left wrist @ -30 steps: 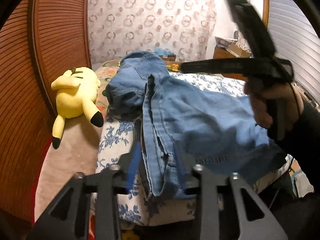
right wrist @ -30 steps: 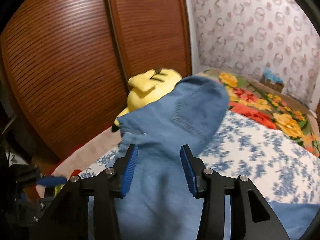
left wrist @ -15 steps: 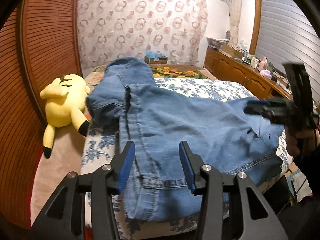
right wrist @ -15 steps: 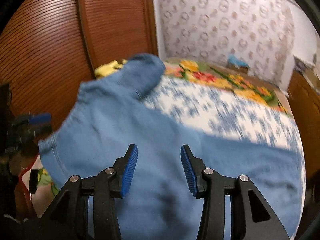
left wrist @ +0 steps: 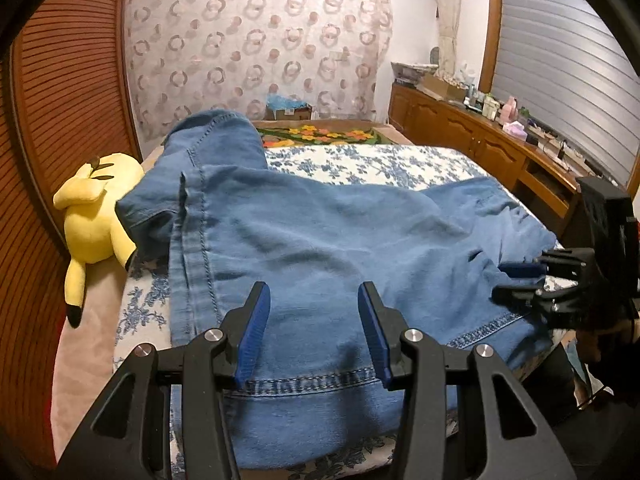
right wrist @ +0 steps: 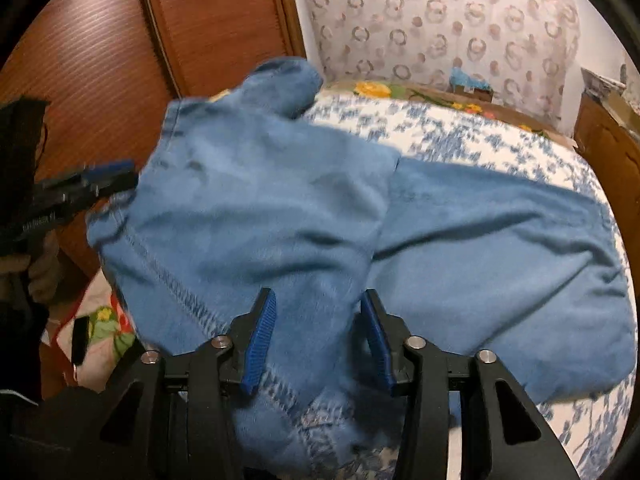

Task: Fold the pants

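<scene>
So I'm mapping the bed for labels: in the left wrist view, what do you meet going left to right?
Wooden slatted door → yellow plush toy → jeans → right gripper

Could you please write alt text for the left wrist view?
Blue jeans lie spread on a floral bed, the open left tool over their near hem. The right tool meets their right edge; a yellow plush lies left.

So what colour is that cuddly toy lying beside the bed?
The plush toy is yellow with black tips, clearest in the left wrist view.
</scene>
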Available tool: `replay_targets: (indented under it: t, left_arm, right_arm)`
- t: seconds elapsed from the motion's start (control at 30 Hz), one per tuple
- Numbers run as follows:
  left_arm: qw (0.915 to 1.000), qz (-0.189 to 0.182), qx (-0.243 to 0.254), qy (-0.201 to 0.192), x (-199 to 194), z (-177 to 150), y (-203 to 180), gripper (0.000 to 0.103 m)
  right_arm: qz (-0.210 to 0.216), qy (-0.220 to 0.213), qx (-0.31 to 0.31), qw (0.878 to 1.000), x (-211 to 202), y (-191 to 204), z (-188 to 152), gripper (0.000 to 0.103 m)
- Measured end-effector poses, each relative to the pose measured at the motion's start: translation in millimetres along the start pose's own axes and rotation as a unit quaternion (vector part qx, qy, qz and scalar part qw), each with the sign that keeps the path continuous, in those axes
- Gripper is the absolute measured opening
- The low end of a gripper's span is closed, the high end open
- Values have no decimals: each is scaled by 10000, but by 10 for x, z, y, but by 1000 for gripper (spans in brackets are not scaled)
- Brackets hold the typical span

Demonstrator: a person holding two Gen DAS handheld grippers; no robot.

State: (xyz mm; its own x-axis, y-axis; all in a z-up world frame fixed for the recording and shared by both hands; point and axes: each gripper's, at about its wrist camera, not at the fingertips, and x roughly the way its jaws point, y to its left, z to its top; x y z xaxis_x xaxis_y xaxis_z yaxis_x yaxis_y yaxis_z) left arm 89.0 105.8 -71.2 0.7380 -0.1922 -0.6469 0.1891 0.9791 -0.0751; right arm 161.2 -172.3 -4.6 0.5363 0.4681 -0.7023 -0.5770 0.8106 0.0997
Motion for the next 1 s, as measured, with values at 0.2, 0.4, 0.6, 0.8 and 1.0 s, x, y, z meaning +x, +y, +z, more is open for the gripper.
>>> replay_targets:
  t: [0.2, 0.4, 0.6, 0.8, 1.0]
  left_arm:
    - [9999, -1, -19, 109, 74, -21, 2, 47]
    - [9999, -25, 10, 124, 100, -16, -44, 47]
    - [9998, -103, 86, 160, 165, -13, -131, 47]
    - [9996, -120, 112, 238, 301, 2, -176, 47]
    - [9995, -121, 31, 304, 381, -12, -145, 47]
  right_arm:
    - [125, 96, -23, 9999, -62, 32, -222, 9]
    - [172, -94, 91, 9998, -270, -25, -315, 5]
    - [61, -315, 211, 9993, -300, -164, -221, 21]
    - [-63, -534, 341, 9980, -90, -435, 128, 29]
    - [105, -173, 737, 9971, 451, -678, 519, 29]
